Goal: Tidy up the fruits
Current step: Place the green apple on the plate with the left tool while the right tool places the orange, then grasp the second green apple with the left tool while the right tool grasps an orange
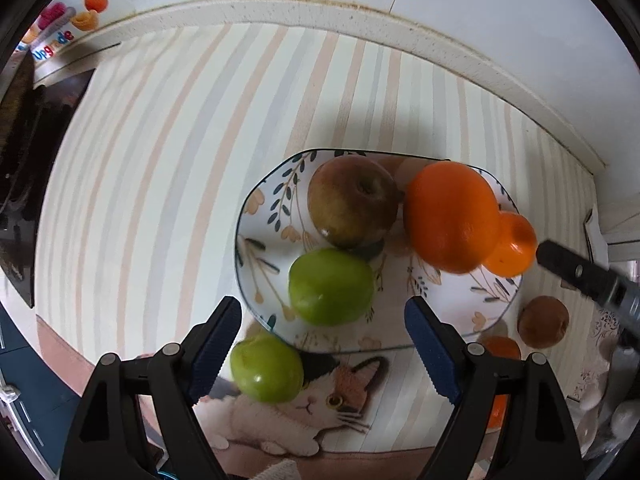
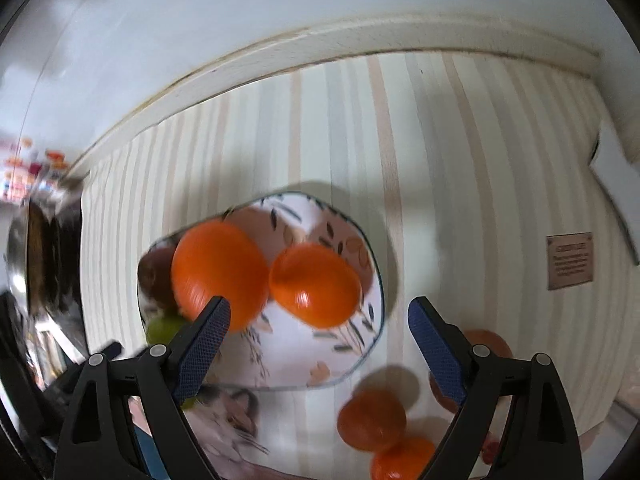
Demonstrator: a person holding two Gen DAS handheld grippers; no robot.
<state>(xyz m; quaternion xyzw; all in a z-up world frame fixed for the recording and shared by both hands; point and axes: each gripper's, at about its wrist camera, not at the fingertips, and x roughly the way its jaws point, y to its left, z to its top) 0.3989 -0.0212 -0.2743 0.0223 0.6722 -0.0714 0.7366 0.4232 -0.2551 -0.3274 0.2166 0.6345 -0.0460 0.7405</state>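
A floral plate (image 1: 260, 216) on the striped mat holds a brownish apple (image 1: 354, 202), a green apple (image 1: 330, 286), a big orange (image 1: 450, 216) and a smaller orange (image 1: 514, 246). My left gripper (image 1: 324, 344) is open above the plate's near edge, with nothing between its fingers. A second green apple (image 1: 266, 370) lies on the mat by its left finger. My right gripper (image 2: 320, 336) is open and empty over the plate (image 2: 328, 368); the view is blurred. Two oranges (image 2: 220, 272) (image 2: 316, 284) lie on the plate ahead of it.
A brown fruit (image 1: 544, 322) and an orange (image 1: 502, 350) lie on the mat right of the plate. Two small oranges (image 2: 372, 420) (image 2: 402, 460) lie near my right gripper. A dark stovetop (image 1: 24, 152) is at left. A wall ledge (image 1: 280, 12) runs behind.
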